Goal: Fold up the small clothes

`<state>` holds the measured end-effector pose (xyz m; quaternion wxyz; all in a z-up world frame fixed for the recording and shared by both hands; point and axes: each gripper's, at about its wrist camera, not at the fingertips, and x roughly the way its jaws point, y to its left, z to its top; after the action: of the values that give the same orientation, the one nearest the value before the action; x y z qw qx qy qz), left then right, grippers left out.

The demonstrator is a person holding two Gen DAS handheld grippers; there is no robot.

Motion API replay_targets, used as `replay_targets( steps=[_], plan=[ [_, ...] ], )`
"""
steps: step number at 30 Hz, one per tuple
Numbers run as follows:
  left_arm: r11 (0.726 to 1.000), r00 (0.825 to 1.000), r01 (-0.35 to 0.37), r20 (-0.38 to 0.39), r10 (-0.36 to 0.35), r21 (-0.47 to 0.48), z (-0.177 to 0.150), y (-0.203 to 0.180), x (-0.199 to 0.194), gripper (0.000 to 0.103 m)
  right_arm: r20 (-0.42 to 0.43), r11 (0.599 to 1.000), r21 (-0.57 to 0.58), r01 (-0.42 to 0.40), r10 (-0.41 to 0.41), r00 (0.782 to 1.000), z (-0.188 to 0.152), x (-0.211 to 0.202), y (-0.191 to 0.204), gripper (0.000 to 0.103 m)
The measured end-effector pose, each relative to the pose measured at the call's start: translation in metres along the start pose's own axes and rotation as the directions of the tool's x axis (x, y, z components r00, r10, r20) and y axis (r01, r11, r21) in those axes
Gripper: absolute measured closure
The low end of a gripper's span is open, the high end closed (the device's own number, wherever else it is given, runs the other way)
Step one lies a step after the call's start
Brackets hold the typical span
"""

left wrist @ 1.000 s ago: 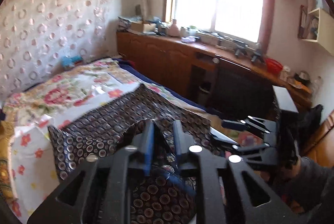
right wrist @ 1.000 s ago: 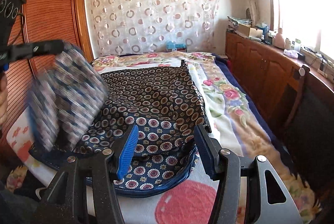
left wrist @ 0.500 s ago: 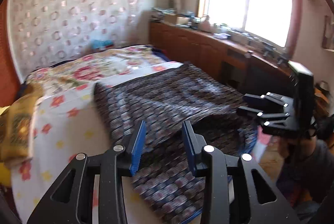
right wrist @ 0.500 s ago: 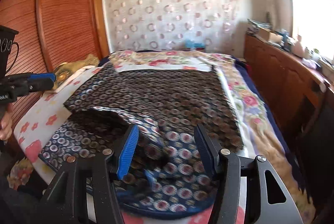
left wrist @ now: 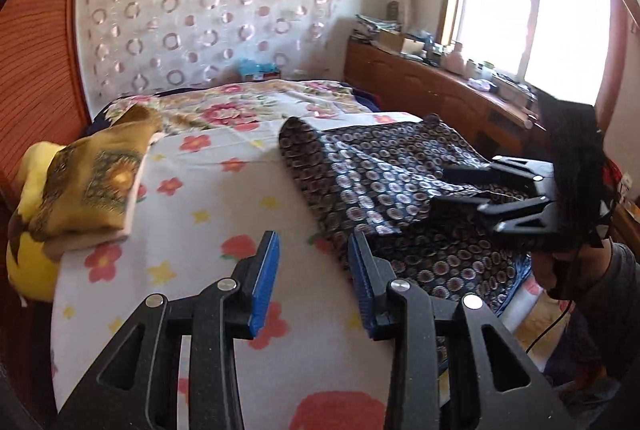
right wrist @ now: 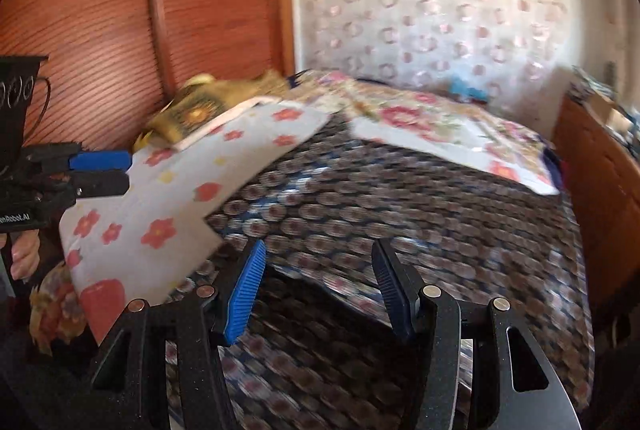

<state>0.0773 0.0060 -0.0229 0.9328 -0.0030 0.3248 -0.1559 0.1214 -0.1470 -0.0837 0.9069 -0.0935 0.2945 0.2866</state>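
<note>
Left hand-held gripper [left wrist: 314, 262] and right hand-held gripper [right wrist: 318, 272] both gape, empty.

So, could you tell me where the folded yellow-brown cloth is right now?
The folded yellow-brown cloth lies at the bed's left edge beside the wooden wardrobe, apart from the dark patterned garment.

White lettering is seen on the body of the left gripper [right wrist: 102, 171] at the frame's left edge, cut off and readable only as "nRobot.AI". Above it, white ring marks like "000" are printed on its black housing.
</note>
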Motion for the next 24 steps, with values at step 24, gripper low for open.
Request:
replay_targets(
  steps=[24],
  plan=[
    [1.0, 1.0, 0.009, -0.011, -0.009, 0.004, -0.011, 0.001, 0.008, 0.066, -0.211, 0.992, -0.117, -0.045, 0.02, 0.977, -0.011, 0.058, -0.011, 0.065]
  ],
)
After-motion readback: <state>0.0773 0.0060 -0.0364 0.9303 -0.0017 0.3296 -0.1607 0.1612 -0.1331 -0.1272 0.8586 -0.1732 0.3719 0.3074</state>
